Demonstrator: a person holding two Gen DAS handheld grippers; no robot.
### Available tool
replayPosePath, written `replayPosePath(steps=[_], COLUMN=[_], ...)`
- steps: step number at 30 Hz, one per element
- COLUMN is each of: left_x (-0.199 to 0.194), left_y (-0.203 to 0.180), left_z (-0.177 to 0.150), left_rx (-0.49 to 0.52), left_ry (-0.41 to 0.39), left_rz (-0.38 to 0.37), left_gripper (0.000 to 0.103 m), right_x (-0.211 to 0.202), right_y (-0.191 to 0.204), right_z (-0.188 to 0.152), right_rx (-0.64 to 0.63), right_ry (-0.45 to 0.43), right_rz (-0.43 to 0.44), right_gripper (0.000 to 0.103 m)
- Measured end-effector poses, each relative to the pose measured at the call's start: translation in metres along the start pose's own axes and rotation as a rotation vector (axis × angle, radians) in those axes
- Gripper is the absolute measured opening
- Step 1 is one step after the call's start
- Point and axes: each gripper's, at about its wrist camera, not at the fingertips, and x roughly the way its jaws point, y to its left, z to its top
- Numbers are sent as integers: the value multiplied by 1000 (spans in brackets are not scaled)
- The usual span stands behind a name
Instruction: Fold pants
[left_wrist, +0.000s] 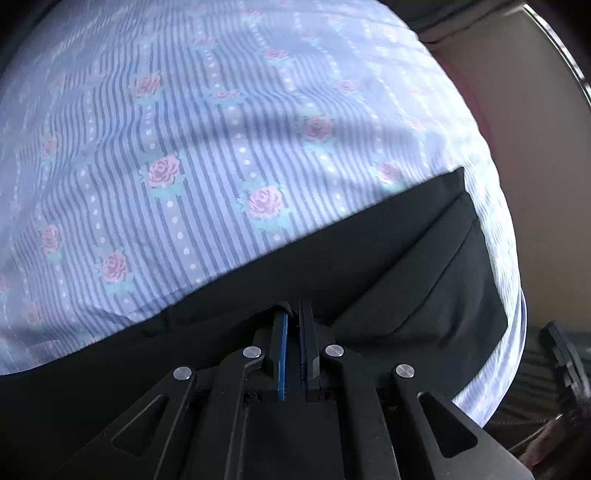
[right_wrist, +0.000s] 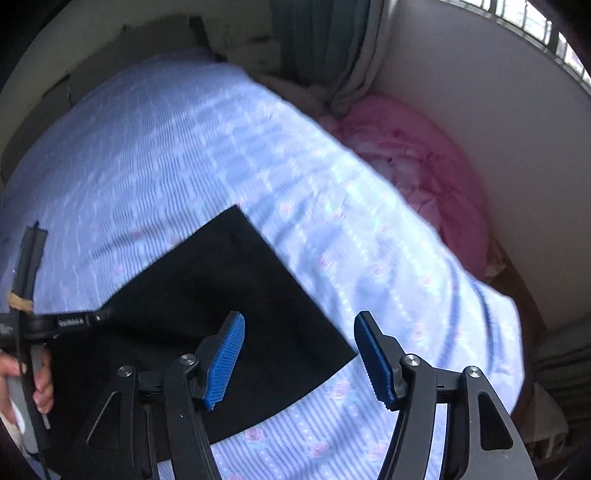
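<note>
Clamped nearly flat together, the blue-padded fingers of the left gripper (left_wrist: 294, 314) pinch a raised tuck of the black woven pants (left_wrist: 388, 266), which lie spread on the lilac striped bedsheet with pink roses (left_wrist: 207, 155). From that sheet's near edge the cloth runs up and across, its angled corner pointing toward the middle of the bed.

Spread wide and holding nothing, the right gripper (right_wrist: 299, 349) hovers over the sheet just off the corner of the pants (right_wrist: 207, 295), its left finger above the dark cloth, its right finger above bare sheet.

To fold cleanly, I judge the free claw should take the matching edge before any lift, so both ends rise level and the layers stay aligned; a one-sided pull would likely skew the fold.

No container shows in either view; a pink crumpled quilt (right_wrist: 417, 162) lies beyond the sheet's far side, against the wall.
</note>
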Motion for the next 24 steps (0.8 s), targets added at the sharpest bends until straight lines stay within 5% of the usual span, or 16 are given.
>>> replayPosePath(steps=[8,11,13,14,15,19,24], left_x=[12,7,-10,-26,-35,-83,-119], left_y=[6,-4,-7,-10,-11,-21,-16], left_z=[25,31,38,42,44,31,-42], left_rx=[-26,-27,-6,12,15,101,261], left_ry=[89,98,40,-14,-46,-169,-283], left_rz=[4,-31,-76,-123,-139,-110,37], left_gripper=[7,18,46,73,80,80,80], right_x=[24,24,23,21,18,1,-33], right_y=[5,7,7,7,8,15,33], right_z=[-8,-10,-12,-14,-14,-16,-27], right_rx=[92,102,112,118,120,109,59], right_ry=[37,39,39,39,32,-1,-35], right_rz=[62,60,69,68,71,79,148], right_gripper=[63,63,63,63,63,63,63])
